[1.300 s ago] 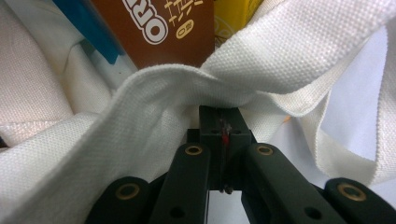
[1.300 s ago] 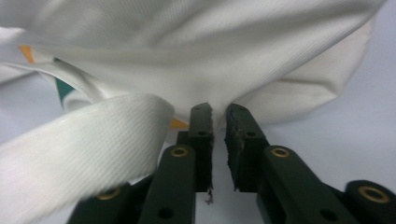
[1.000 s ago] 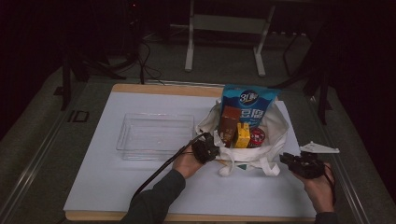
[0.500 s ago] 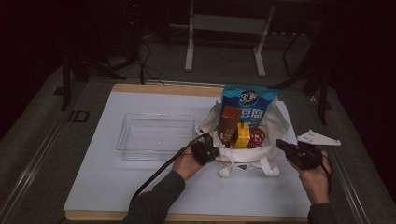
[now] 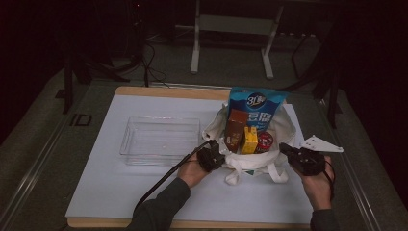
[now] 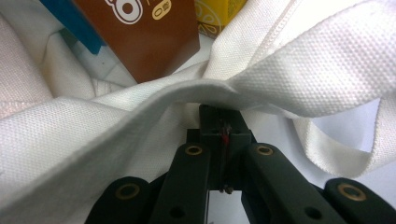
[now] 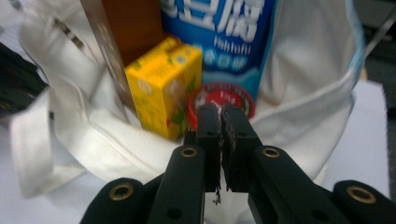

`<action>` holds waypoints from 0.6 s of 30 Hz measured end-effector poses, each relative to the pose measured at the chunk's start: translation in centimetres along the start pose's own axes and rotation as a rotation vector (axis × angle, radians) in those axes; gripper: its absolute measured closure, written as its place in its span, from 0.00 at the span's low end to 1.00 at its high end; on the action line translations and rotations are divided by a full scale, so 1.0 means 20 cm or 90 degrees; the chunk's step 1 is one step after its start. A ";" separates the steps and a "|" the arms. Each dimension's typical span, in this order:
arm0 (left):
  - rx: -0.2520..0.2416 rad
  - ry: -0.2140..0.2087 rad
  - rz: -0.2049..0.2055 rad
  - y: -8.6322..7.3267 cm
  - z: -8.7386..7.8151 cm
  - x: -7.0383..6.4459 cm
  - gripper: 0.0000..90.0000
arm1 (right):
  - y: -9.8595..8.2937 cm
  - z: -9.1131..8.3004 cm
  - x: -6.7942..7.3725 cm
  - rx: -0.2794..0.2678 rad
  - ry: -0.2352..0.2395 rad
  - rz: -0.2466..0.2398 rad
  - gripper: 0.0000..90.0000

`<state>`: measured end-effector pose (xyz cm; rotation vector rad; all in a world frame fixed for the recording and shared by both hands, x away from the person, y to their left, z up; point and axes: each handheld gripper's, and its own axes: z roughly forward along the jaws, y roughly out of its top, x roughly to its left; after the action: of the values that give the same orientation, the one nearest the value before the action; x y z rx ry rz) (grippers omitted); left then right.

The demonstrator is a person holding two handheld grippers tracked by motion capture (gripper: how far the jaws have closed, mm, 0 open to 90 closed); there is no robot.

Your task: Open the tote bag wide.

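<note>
Position of the white tote bag [image 5: 269, 144]: directly ahead of both claws, upright, mouth open upward. Left gripper [image 5: 211, 156] stands clamped on the bag's near rim, cloth pinched between its jaws. Right gripper [image 7: 220, 122] hovers just outside the opposite rim, jaws together and empty. Beyond its tips sit a red-lidded can [image 7: 233, 99], a yellow carton [image 7: 163, 84], a brown carton [image 5: 235, 127] and a tall blue pouch [image 5: 256, 108]. The rim cloth bars a level reach. A clear tray [image 5: 161, 139] lies beyond the left gripper's outer side.
</note>
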<state>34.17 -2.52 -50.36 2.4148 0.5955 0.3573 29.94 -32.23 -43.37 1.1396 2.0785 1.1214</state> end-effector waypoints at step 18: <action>0.000 0.000 -0.002 0.00 0.01 0.00 1.00 | 0.01 0.04 -0.06 0.013 -0.074 0.098 0.46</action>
<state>34.21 -2.58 -50.59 2.4130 0.5995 0.3552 31.24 -32.76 -43.60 1.3610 1.9446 1.0787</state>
